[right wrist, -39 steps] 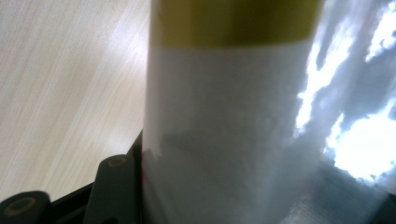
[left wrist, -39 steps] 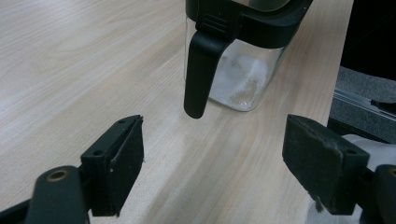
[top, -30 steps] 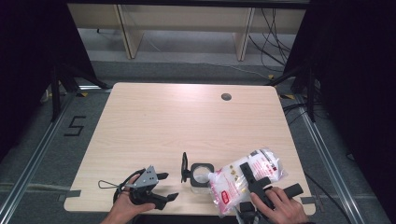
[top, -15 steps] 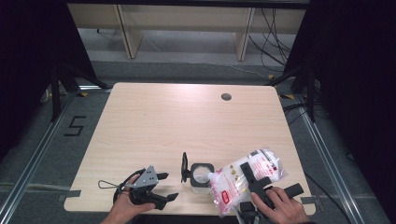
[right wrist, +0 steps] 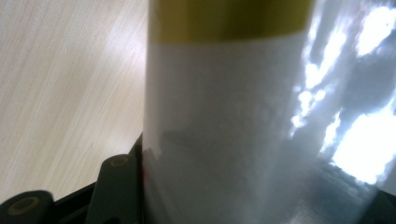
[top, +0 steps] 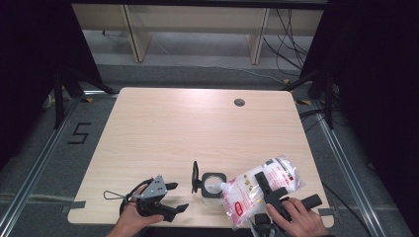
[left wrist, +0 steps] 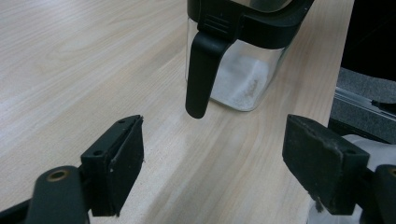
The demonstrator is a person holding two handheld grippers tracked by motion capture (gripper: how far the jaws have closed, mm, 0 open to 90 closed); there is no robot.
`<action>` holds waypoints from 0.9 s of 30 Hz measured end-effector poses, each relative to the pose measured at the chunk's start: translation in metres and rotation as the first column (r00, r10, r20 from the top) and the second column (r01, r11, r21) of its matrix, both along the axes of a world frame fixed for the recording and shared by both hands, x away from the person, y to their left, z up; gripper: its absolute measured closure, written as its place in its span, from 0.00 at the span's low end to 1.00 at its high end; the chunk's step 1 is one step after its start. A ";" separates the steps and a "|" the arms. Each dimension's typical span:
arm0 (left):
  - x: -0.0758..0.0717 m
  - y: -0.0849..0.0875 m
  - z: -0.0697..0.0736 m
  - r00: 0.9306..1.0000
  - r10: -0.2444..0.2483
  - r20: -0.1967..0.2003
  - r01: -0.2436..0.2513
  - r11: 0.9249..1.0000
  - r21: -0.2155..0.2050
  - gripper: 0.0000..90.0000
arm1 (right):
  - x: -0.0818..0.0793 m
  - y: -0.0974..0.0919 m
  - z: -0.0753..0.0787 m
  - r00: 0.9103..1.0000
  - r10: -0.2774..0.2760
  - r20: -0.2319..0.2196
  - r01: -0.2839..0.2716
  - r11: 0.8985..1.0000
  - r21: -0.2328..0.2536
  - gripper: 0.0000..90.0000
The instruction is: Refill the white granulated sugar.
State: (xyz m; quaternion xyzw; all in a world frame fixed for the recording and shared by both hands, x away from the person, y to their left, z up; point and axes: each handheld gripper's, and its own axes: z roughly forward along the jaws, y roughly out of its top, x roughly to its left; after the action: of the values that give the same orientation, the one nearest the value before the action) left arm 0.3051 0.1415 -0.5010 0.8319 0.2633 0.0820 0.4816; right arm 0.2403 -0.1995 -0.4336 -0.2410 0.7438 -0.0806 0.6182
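- Bag (top: 259, 190) of white grains is held tipped over at the near right side of the table (top: 197, 133), with its spout end (top: 228, 186) low and to the left.
- It is clamped between the jaws of the right gripper (top: 267, 190), which are pressed on its middle; in the right gripper view the plastic (right wrist: 233, 121) is seen right up against the left jaw.
- A clear jar (top: 213, 185) with a black rim is stood just to the left of the bag, near the front edge of the table.
- The spout end is seen at the jar's right rim, touching it or very nearly so; whether grains are falling cannot be told.
- A little white stuff is seen at the bottom of the jar (left wrist: 243, 79) in the left gripper view.
- The bag's long side is laid on a slant, from high at the right to low at the left, so the jar lies straight along it.
- The left gripper (top: 170, 197) is held low to the left of the jar, with its jaws wide apart and nothing between them.
- The jar's black handle (left wrist: 203, 70) is pointed toward those open jaws and lies just ahead of them, so the left hand (top: 133, 219) is judged to be the nearer one for steadying the jar.
- Only a small tip more is thought to be needed for pouring.
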 end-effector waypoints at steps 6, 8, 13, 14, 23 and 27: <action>0.001 0.000 0.000 1.000 -0.021 0.019 0.020 1.000 0.009 0.23 | 0.002 0.000 -0.001 1.000 0.009 -0.005 -0.009 1.000 0.017 0.53; 0.001 0.001 0.001 1.000 -0.024 0.020 0.024 1.000 0.019 0.23 | 0.001 -0.001 0.000 1.000 0.003 -0.012 -0.003 1.000 0.020 0.53; 0.002 0.001 0.001 0.999 -0.032 0.015 0.031 0.999 0.017 0.23 | 0.001 0.000 0.001 1.000 0.011 -0.005 -0.011 1.000 0.015 0.53; 0.001 0.001 0.001 1.000 -0.027 0.014 0.027 1.000 0.016 0.23 | 0.001 -0.001 0.001 1.000 0.010 -0.005 -0.010 1.000 0.015 0.53; 0.001 0.000 0.001 1.000 -0.021 0.014 0.021 1.000 0.016 0.23 | 0.000 -0.001 0.002 1.000 -0.002 0.003 0.002 1.000 0.005 0.53; 0.001 0.000 0.001 1.000 -0.024 0.016 0.024 1.000 0.018 0.23 | 0.000 -0.001 0.002 1.000 -0.011 -0.001 0.011 1.000 0.014 0.53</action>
State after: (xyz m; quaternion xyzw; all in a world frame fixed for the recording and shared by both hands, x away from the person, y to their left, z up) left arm 0.3065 0.1419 -0.5002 0.8385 0.2488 0.0851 0.4773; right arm 0.2398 -0.2008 -0.4320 -0.2329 0.7459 -0.0786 0.6190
